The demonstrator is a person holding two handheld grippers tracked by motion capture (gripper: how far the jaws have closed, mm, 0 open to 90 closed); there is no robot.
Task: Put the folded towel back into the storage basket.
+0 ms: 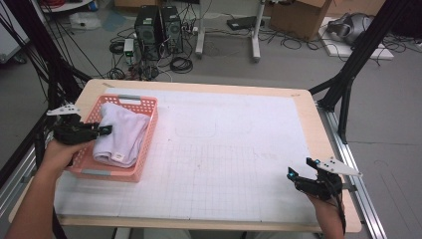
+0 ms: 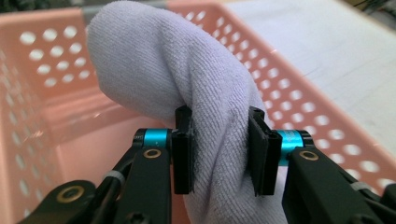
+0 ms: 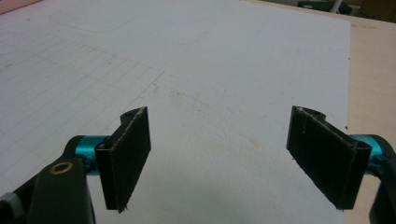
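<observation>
A white towel (image 1: 122, 134) lies rolled in a pink perforated basket (image 1: 112, 174) at the table's left. My left gripper (image 1: 105, 129) reaches into the basket from the left. In the left gripper view its two pads pinch a fold of the towel (image 2: 159, 70) from both sides, low over the basket's floor (image 2: 46, 70), so the left gripper (image 2: 219, 149) is shut on the cloth. My right gripper (image 1: 299, 168) rests near the front right corner of the table. It stands open, and the right gripper (image 3: 219, 154) has only the white mat between its jaws.
A white gridded mat (image 1: 234, 149) covers most of the wooden table (image 1: 318, 129). Black frame struts (image 1: 358, 55) rise at the table's left and right sides. Computer towers (image 1: 159, 30), cables and a cardboard box (image 1: 298, 15) sit on the floor beyond the far edge.
</observation>
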